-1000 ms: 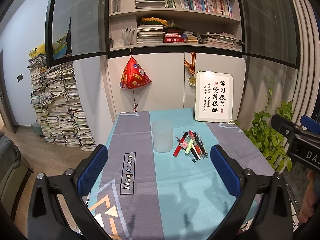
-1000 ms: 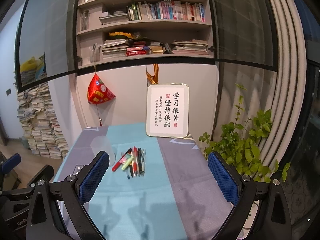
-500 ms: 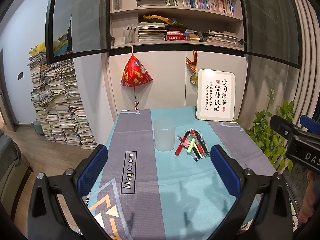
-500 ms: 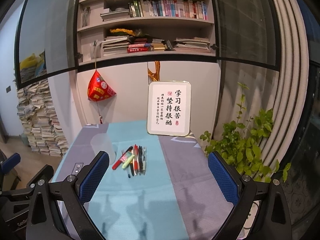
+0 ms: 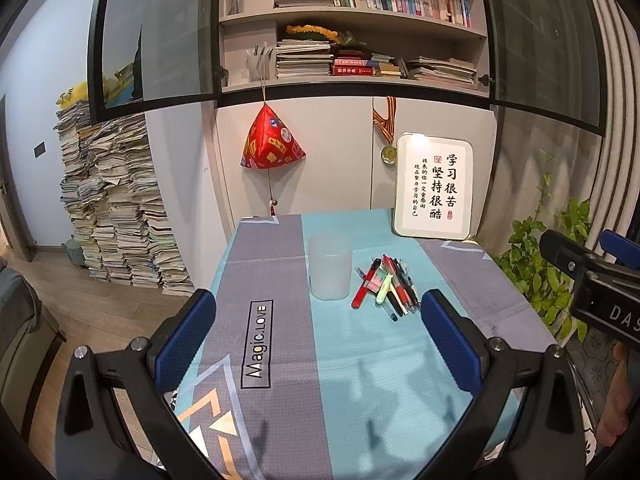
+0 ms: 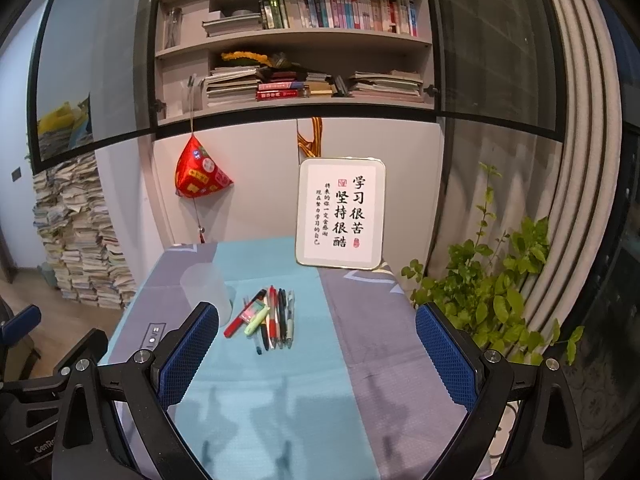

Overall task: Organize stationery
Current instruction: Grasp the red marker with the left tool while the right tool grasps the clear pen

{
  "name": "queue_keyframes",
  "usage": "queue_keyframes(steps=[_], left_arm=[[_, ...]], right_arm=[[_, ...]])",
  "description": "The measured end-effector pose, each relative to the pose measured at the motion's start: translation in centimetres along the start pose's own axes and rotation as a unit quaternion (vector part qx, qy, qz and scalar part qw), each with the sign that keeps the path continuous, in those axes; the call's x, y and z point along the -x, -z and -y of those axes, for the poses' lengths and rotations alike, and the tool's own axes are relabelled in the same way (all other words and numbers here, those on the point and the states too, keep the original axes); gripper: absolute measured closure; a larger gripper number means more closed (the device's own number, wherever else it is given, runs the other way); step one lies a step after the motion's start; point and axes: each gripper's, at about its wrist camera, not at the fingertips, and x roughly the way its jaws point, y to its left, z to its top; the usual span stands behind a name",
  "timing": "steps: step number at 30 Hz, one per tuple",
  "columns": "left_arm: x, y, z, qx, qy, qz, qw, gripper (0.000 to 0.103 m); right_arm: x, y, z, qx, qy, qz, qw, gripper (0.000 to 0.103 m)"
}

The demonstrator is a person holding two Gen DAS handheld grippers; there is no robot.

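Note:
A frosted plastic cup (image 5: 330, 266) stands upright on the table; it also shows in the right wrist view (image 6: 206, 294). Right of it lies a pile of pens and highlighters (image 5: 386, 286), also in the right wrist view (image 6: 268, 316), among them a red marker and a green highlighter. My left gripper (image 5: 318, 340) is open and empty, held above the near part of the table. My right gripper (image 6: 318, 354) is open and empty, also short of the pens. The right gripper's body shows at the right edge of the left wrist view (image 5: 592, 280).
The table has a teal and grey cloth (image 5: 360, 380). A white framed sign (image 5: 434, 188) leans on the wall at the back right. A potted plant (image 6: 492, 288) stands right of the table. A stack of papers (image 5: 116, 208) stands on the floor at left.
Both views have tilted slightly downward and drawn a little closer to the table. The cup and pens have not moved. Both grippers stay open.

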Motion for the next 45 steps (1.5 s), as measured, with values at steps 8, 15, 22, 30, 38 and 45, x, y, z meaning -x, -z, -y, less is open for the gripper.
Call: queue_keyframes(steps=[8, 15, 22, 30, 38, 45], left_arm=[[-0.3, 0.0, 0.1, -0.002, -0.001, -0.001, 1.0, 0.001], [-1.1, -0.1, 0.1, -0.004, -0.002, -0.007, 1.0, 0.001], [-2.1, -0.1, 0.3, -0.007, -0.004, -0.016, 0.9998, 0.001], [-5.9, 0.9, 0.9, -0.021, 0.008, -0.046, 0.9987, 0.002], [-12.7, 2.6, 0.9, -0.017, 0.034, -0.137, 0.9898, 0.024], [-17.7, 3.3, 2.1, -0.028, 0.062, -0.188, 0.9798, 0.057]], right_arm=[[-0.3, 0.1, 0.0, 0.0, -0.001, -0.005, 1.0, 0.004], [-1.4, 0.2, 0.0, 0.001, 0.0, -0.009, 1.0, 0.004], [-2.8, 0.1, -0.1, 0.002, -0.002, -0.023, 1.0, 0.004], [-6.4, 0.4, 0.0, 0.006, -0.015, -0.059, 0.998, 0.004], [-14.3, 2.7, 0.8, -0.017, -0.067, -0.171, 0.983, 0.036], [-19.9, 4.2, 1.1, -0.016, -0.078, -0.217, 0.973, 0.066]])
